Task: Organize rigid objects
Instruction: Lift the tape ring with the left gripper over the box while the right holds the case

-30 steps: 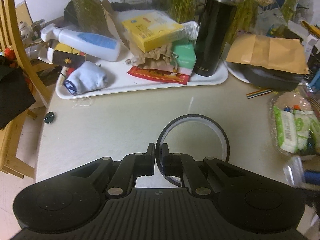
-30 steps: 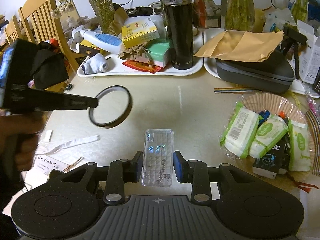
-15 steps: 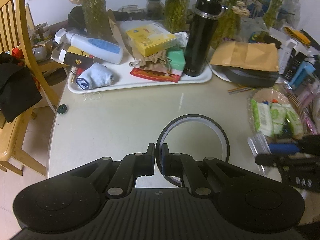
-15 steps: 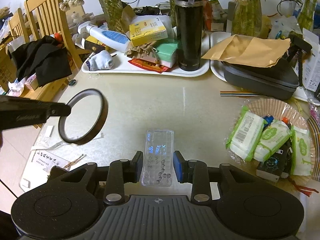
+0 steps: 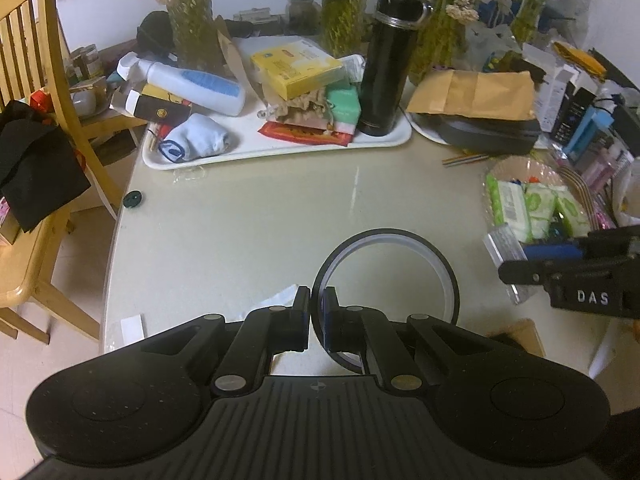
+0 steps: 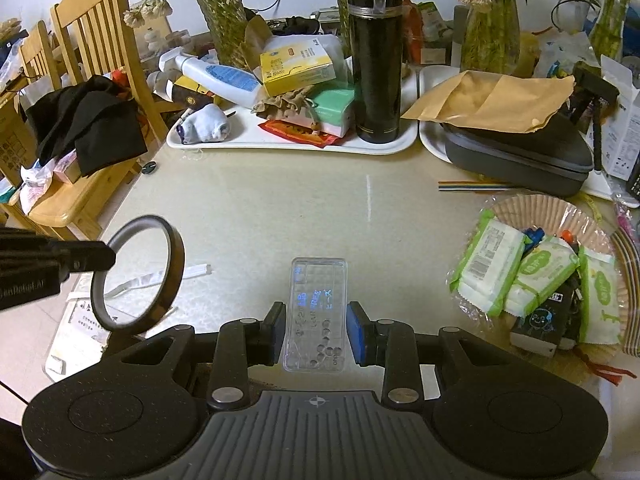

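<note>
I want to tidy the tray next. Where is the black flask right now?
In both views the flask stands upright at the right end of the white tray at the table's far side, beside the green box, left of the brown envelope.

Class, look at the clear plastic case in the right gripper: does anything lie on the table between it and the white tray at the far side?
Nothing visible does. The clear plastic case is held in the right gripper, and the table between it and the white tray is bare. The tray itself is crowded, with the black flask at its near right corner.
</note>
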Motion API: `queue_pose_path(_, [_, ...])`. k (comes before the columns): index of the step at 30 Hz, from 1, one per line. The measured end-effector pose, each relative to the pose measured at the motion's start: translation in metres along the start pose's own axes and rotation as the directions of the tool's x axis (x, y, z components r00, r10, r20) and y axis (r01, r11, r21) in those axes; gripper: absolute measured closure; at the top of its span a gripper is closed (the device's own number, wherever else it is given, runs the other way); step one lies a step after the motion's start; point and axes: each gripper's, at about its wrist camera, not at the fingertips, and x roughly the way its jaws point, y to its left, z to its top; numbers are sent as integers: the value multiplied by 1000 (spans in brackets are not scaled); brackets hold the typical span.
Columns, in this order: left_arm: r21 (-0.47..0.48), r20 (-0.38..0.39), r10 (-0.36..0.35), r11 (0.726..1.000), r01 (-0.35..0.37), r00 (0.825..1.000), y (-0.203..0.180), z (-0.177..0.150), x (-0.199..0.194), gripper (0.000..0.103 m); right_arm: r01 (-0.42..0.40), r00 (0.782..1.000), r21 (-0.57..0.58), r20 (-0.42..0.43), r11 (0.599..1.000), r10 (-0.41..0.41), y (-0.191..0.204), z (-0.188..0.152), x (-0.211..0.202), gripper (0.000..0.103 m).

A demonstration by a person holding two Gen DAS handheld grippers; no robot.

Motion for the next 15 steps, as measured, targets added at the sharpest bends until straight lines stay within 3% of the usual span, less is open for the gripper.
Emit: queue_pose_path(15, [-1,-1,-42,999,42,999,-2,-31,-28,97,-30,999,4,23,1000,30,16,-14,-20,68])
